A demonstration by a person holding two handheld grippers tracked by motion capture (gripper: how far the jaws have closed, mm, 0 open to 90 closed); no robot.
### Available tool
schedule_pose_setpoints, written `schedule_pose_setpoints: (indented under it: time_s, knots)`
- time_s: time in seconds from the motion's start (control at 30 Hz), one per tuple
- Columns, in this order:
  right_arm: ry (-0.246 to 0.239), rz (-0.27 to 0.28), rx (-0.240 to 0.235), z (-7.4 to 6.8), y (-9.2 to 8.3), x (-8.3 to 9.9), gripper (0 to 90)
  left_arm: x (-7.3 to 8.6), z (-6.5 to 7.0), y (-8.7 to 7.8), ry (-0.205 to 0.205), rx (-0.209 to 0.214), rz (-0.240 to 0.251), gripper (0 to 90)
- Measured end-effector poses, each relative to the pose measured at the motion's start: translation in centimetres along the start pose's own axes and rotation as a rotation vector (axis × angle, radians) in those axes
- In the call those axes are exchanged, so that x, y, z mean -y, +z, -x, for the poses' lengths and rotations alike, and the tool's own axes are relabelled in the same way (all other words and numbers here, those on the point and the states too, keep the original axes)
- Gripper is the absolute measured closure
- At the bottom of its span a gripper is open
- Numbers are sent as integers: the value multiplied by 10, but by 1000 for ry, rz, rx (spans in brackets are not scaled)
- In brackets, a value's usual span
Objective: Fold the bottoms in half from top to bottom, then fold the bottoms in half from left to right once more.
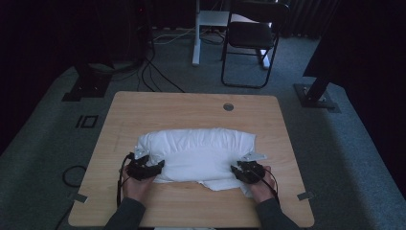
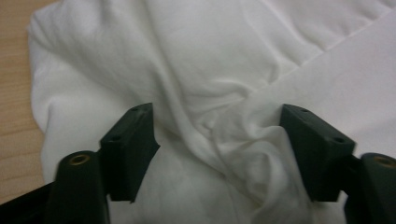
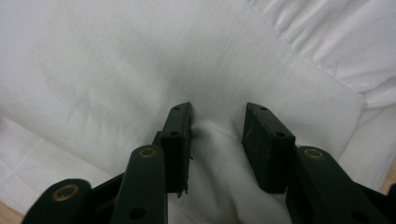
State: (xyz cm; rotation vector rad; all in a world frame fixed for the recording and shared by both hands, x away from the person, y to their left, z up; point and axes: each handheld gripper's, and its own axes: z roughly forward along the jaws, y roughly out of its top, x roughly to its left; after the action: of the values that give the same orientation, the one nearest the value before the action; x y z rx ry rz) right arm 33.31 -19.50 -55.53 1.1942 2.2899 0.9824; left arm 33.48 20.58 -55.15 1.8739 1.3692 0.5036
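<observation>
A plump white pillow in a loose white cover lies across the middle of the wooden table. At the pillow's near left corner, my left gripper stands open. In the left gripper view its jaws are spread wide around rumpled cover fabric, and that gripper grips nothing. My right gripper is at the near right corner, where a flap of the cover spills onto the table. In the right gripper view the jaws are drawn in on a raised fold of fabric, which fills the gap of that gripper.
A round cable hole sits near the table's far edge. Bare wood runs along the far side and the near edge. Beyond the table stand a black chair, stand bases and cables on grey carpet.
</observation>
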Motion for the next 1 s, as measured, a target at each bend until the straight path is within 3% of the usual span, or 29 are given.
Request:
schedule_pose_setpoints:
  time_s: [0.13, 0.27, 0.43, 0.53, 0.57, 0.83, 1.0]
  knots:
    - [3, 4, 2, 0, 0, 0, 609, 1, -7, 6, -65, -7, -23, 115]
    - [5, 6, 0, 0, 0, 1, 607, 1, -11, 5, -89, -14, -23, 27]
    - [6, 8, -5, 0, 0, 1, 603, -1, -18, -3, -133, -4, 18, 22]
    - [7, 12, -5, 0, 0, 1, 601, -1, -22, 0, -170, 4, -16, 21]
    - [7, 12, -5, 0, 0, 1, 601, -1, -22, 2, -173, -11, -33, 5]
    - [6, 18, -7, 0, 0, 3, 594, 1, -19, 6, -124, -105, -27, 0]
    - [5, 25, -10, 0, 0, 4, 591, 4, -18, 0, -118, -114, -1, 0]
